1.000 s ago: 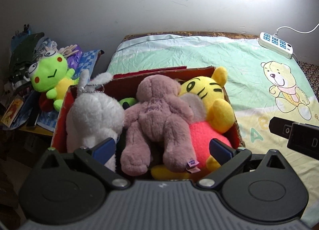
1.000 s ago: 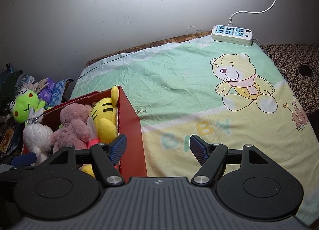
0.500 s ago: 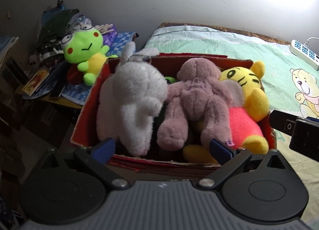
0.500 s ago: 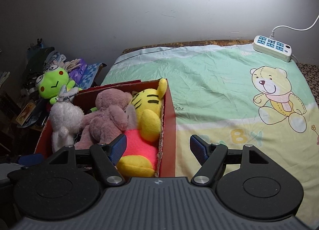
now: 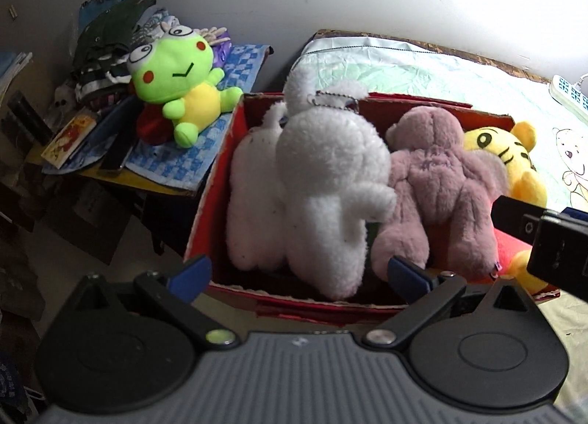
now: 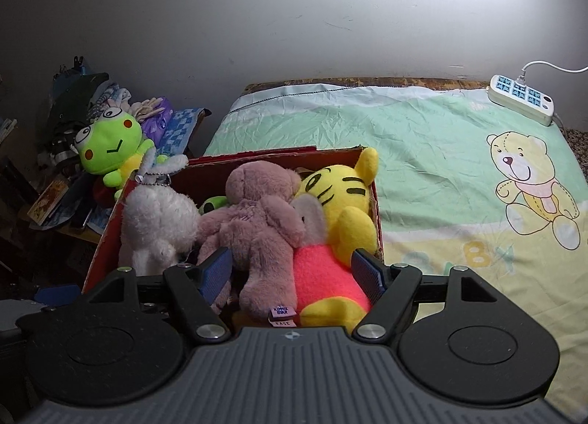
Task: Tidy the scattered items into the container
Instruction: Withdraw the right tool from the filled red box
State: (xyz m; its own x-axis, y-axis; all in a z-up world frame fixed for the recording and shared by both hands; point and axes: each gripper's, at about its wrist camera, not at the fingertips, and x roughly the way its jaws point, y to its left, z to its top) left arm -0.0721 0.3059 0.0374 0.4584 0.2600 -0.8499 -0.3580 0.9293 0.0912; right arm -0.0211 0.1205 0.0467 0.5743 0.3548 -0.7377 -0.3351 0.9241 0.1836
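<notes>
A red cardboard box (image 5: 220, 166) (image 6: 106, 236) sits at the bed's left edge, holding a white plush (image 5: 323, 181) (image 6: 154, 218), a mauve bear (image 5: 437, 185) (image 6: 257, 218) and a yellow tiger with a pink body (image 5: 511, 152) (image 6: 341, 203). A green frog plush (image 5: 180, 78) (image 6: 110, 148) lies outside the box on the side table. My left gripper (image 5: 299, 273) is open and empty over the box's near wall. My right gripper (image 6: 292, 269) is open and empty over the bear and tiger; part of it shows in the left wrist view (image 5: 544, 232).
The side table (image 5: 121, 174) left of the box carries a blue checked cloth (image 5: 198, 152), books and piled clothes (image 5: 110, 27). A green bear-print sheet (image 6: 441, 152) covers the bed. A white power strip (image 6: 520, 98) lies at the bed's far right by the wall.
Both grippers swung left. The left view now centres on the white plush and the frog. The right gripper came over the box. The toys have not moved.
</notes>
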